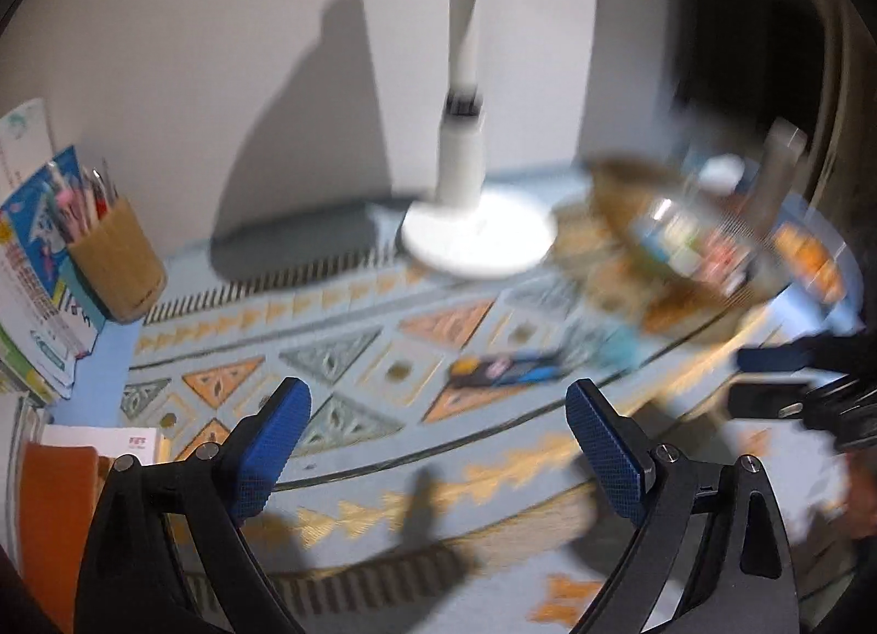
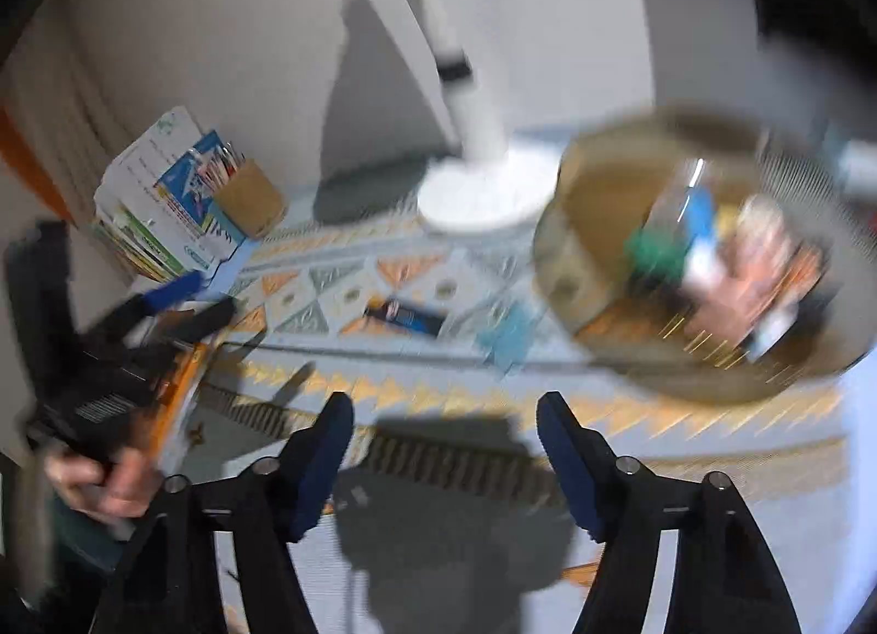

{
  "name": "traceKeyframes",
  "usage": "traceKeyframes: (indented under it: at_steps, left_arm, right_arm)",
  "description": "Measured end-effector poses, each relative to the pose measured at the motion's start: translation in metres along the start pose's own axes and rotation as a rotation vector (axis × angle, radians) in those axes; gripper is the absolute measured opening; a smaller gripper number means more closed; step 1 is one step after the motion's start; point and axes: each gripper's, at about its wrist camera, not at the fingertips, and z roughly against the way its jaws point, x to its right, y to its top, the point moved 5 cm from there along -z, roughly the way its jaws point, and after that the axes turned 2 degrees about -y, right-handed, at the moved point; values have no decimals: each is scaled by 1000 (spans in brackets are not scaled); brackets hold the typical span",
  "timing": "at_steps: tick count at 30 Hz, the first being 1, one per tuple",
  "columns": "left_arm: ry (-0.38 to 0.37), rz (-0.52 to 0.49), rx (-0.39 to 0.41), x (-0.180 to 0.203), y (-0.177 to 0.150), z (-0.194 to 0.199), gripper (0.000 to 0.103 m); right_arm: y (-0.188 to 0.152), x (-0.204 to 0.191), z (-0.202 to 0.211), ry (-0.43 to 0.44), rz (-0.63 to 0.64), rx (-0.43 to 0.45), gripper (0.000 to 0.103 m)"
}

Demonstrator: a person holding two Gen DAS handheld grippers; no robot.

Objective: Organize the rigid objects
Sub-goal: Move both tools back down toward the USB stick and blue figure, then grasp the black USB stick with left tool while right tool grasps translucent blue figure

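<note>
Both grippers empty, jaws apart, above patterned cloth. Left gripper: dark blue-orange packet lies flat just ahead of tips, slightly right. Right gripper: same packet ahead, w/ clear gap. Basket of blurred items right of packet; lamp base behind; pen cup far left.

A pale blue tablecloth bears orange and grey triangles; the lamp base is white, the pen cup tan.
</note>
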Motion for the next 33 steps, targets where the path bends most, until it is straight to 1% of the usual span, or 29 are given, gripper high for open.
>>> traceKeyframes:
  at_steps: [1, 3, 5, 10, 12, 13, 14, 15, 16, 17, 19, 21, 23, 27, 30, 31, 32, 33]
  left_arm:
    - [-8, 1, -29, -3, -6, -13, 94]
    - [-72, 30, -63, -7, -10, -33, 94]
    - [-103, 40, -67, -10, -10, -45, 94]
    - [-117, -45, -91, 2, 3, -69, 94]
    - [-123, -56, -108, 2, 7, -83, 94]
    - [-135, -44, -123, 0, 9, -92, 94]
    - [-153, -31, -132, -1, 10, -97, 94]
    - [-176, -20, -138, -1, 11, -101, 94]
    - [-203, -8, -138, 0, 12, -103, 94]
    - [-215, -5, -139, 2, 12, -105, 94]
    - [-234, -19, -137, 9, 13, -105, 94]
    - [-270, -40, -141, 21, 12, -102, 94]
    - [-322, -57, -151, 36, 8, -99, 94]
    - [-360, -153, -199, 64, -9, -86, 93]
    - [-482, -203, -237, 84, -25, -62, 93]
    - [-505, -218, -230, 89, -26, -54, 93]
    - [-499, -244, -196, 95, -25, -44, 93]
    - [-461, -262, -162, 97, -20, -39, 94]
  right_arm:
    - [-1, 1, -9, -7, -8, -25, 67]
    - [0, 5, -27, -21, -23, -62, 65]
    - [8, 7, -37, -49, -13, -54, 65]
    - [26, 3, -56, -139, 61, -22, 65]
    - [30, 4, -64, -180, 92, -13, 60]
    - [30, 5, -67, -203, 105, -10, 57]
    - [31, 8, -72, -242, 116, -4, 50]
    - [31, 10, -75, -262, 119, 1, 44]
    - [31, 13, -78, -268, 117, 5, 42]
    - [31, 14, -80, -251, 111, 9, 40]
    - [32, 15, -79, -231, 110, 24, 29]
    - [31, 16, -77, -235, 105, 32, 29]
    - [27, 20, -72, -230, 80, 35, 29]
    - [17, 28, -53, -255, 56, 43, 29]
    - [7, 32, -35, -263, 67, 58, 29]
    - [2, 33, -28, -260, 70, 62, 29]
    - [-2, 34, -26, -262, 69, 64, 29]
    - [-5, 35, -23, -263, 68, 65, 29]
